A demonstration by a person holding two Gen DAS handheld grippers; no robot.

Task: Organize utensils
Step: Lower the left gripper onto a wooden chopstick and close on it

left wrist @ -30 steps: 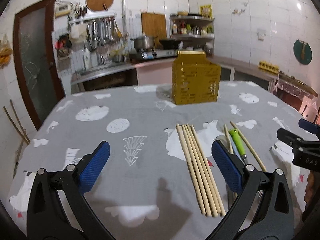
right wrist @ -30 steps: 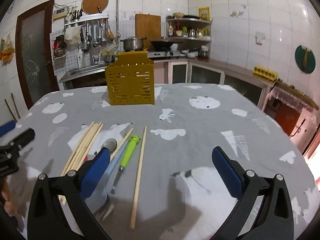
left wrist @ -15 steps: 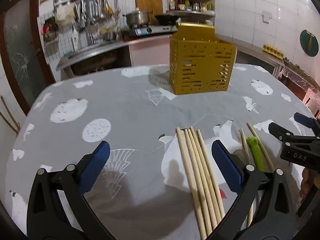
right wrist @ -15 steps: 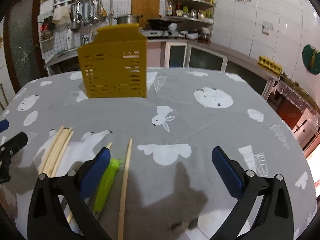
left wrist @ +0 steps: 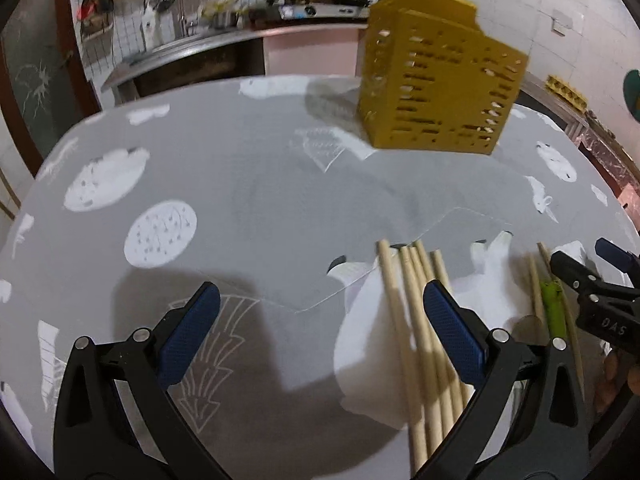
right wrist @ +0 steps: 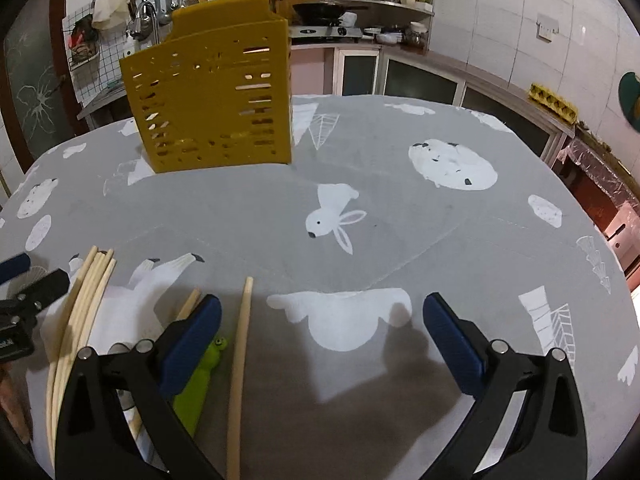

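Change noted over the last 1 s: both wrist views have been carried forward and lower over the table (left wrist: pixel 256 184). The yellow utensil holder (left wrist: pixel 436 80) now fills far more of each view than 1 s ago, and the utensils have slid toward the bottom edge. No utensil has been moved; the layout on the grey patterned tablecloth (right wrist: pixel 400 208) matches the earlier pictures. This is judged to be an approach, with no pick yet made, so the task is taken as barely begun.

Left gripper (left wrist: pixel 320 328): jaws spread wide, nothing held. Its right-hand pad sits over the bundle of chopsticks (left wrist: pixel 416 320), about 5 sticks lying side by side and touching; contact cannot be confirmed.

Right gripper (right wrist: pixel 320 340): jaws spread wide, nothing held. A single chopstick (right wrist: pixel 240 360) lies between its fingers, close to the left-hand pad. The green-handled utensil (right wrist: pixel 200 380) lies just beside that stick and is partly hidden under the left finger; its working end is out of view. Another chopstick tip (right wrist: pixel 190 304) shows just left of the pad.

Container: the utensil holder stands upright toward the far side of the table, well apart from the utensils. Its walls are slotted. The open top is not looked into from either view, so contents cannot be told; nothing is seen standing above its rim.

Judgement: all utensils remain to be loaded.
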